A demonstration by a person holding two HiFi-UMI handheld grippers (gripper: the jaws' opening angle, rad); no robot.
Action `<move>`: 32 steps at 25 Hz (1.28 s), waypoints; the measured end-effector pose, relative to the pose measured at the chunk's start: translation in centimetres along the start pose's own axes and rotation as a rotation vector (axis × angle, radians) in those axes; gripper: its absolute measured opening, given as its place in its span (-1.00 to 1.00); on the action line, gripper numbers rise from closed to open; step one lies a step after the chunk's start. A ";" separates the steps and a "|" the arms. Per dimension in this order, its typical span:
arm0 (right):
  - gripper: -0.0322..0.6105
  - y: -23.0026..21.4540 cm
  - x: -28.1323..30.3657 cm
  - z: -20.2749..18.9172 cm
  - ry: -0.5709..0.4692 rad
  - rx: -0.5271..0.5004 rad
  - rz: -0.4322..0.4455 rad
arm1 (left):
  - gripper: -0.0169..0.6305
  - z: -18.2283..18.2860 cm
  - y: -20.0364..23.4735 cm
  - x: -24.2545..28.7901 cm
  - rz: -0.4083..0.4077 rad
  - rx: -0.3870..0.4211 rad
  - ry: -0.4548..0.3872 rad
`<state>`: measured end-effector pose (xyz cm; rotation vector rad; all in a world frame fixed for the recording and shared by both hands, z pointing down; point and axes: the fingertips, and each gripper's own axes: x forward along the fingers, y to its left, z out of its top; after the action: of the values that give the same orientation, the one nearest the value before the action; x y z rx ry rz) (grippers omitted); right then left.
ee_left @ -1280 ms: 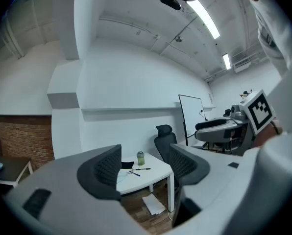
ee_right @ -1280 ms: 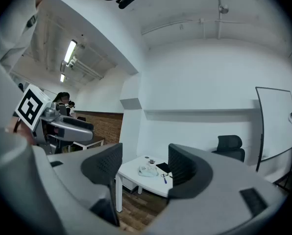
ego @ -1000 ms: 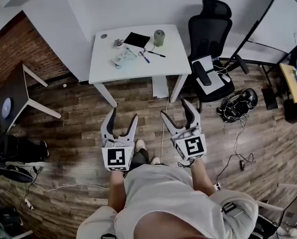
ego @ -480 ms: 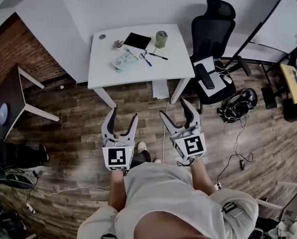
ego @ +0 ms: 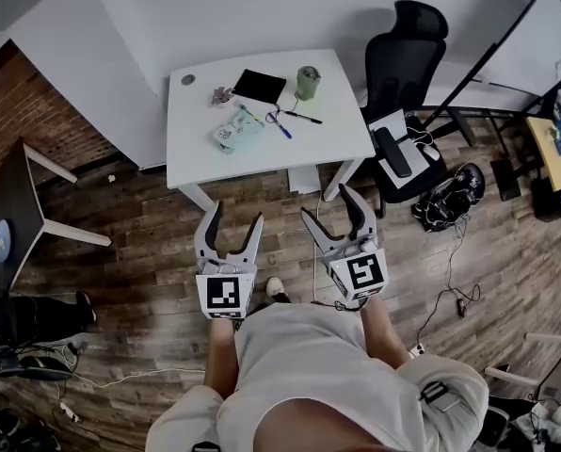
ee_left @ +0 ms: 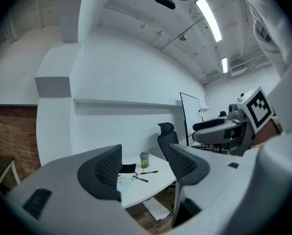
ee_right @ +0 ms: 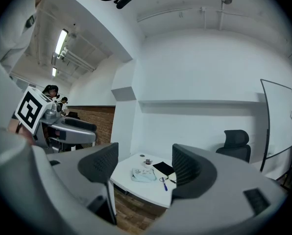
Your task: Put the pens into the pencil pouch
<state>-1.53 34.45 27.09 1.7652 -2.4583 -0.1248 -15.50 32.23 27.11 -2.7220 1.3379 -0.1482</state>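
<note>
A light blue pencil pouch [ego: 235, 132] lies on the white table [ego: 262, 153] ahead of me. To its right are a blue pen [ego: 278, 126] and a black pen [ego: 304, 117]. My left gripper [ego: 234, 217] and right gripper [ego: 329, 205] hang over the wooden floor, short of the table, both open and empty. Between its jaws the left gripper view shows the pouch [ee_left: 122, 181], the blue pen [ee_left: 140, 179] and the black pen [ee_left: 150, 172] far off. The right gripper view has the pouch [ee_right: 144, 175] and the blue pen [ee_right: 164, 183].
A black notebook [ego: 260, 86], a green cup [ego: 307, 81] and a small plant [ego: 221, 95] sit at the table's far side. A black office chair [ego: 398, 64] stands right of the table, with bags and cables [ego: 450, 196] on the floor. A dark side table [ego: 17, 205] is at left.
I have come nearer to the table, which now sits lower and larger in the head view. Both grippers stay open and empty in front of me.
</note>
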 end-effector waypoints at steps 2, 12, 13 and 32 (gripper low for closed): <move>0.14 0.1 1.4 0.1 0.000 -0.005 -0.007 | -0.04 -0.3 1.1 0.9 -0.009 -0.003 -0.002; 0.14 -1.0 6.1 0.1 0.012 -0.011 -0.041 | -0.05 -0.5 4.6 4.7 -0.042 -0.014 -0.015; 0.14 -1.1 6.5 0.0 0.014 -0.012 -0.042 | -0.05 -0.6 4.9 5.1 -0.043 -0.016 -0.016; 0.14 -7.0 15.8 -1.9 0.029 0.009 0.016 | -0.07 -1.8 8.8 14.5 0.013 -0.018 0.009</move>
<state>0.29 17.26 28.75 1.7383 -2.4559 -0.0856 -13.75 15.29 28.29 -2.7304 1.3655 -0.1477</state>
